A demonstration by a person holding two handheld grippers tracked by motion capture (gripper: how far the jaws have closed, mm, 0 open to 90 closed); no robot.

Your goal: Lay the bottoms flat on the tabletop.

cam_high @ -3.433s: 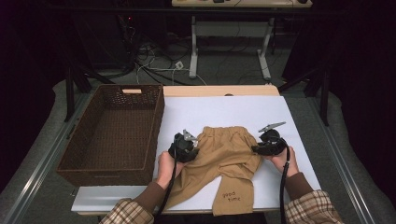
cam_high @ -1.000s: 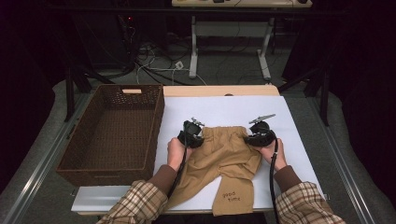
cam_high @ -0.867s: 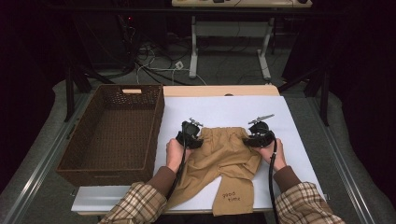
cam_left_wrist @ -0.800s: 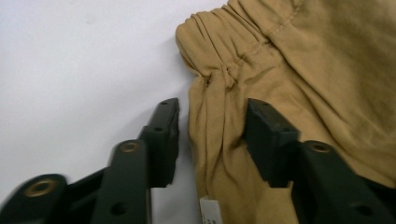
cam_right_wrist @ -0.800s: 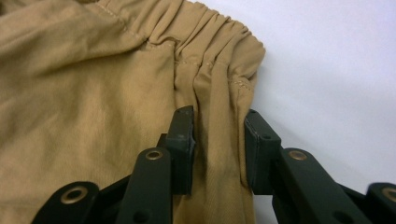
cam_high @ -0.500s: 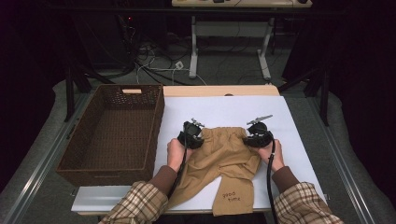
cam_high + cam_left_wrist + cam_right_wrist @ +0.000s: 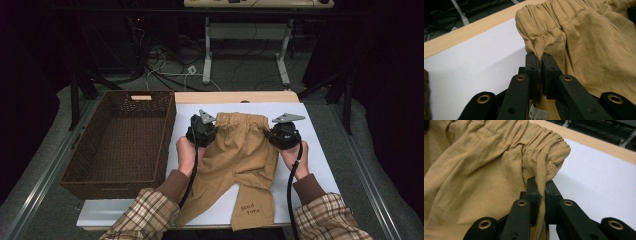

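A pair of tan trousers (image 7: 245, 155) with an elastic waistband lies on the white table sheet (image 7: 315, 145), its legs trailing toward the near edge. One leg bears small dark lettering. My left gripper (image 7: 201, 131) is shut on the waistband's left corner (image 7: 536, 45), the cloth pinched between its black jaws. At the other corner of the waistband (image 7: 549, 160) my right gripper (image 7: 284, 135) is shut the same way. Both hands hold the waistband raised off the sheet, stretched between them.
A dark brown wicker basket (image 7: 90, 165) stands to the left of the sheet, with nothing in it. A bare wooden strip (image 7: 235, 96) borders the sheet's far edge. Beyond it are table legs and cables on the floor.
Both grippers have risen with the waistband, lifting the top of the trousers off the sheet. Earlier they moved from the trousers' sides up to the waistband corners.
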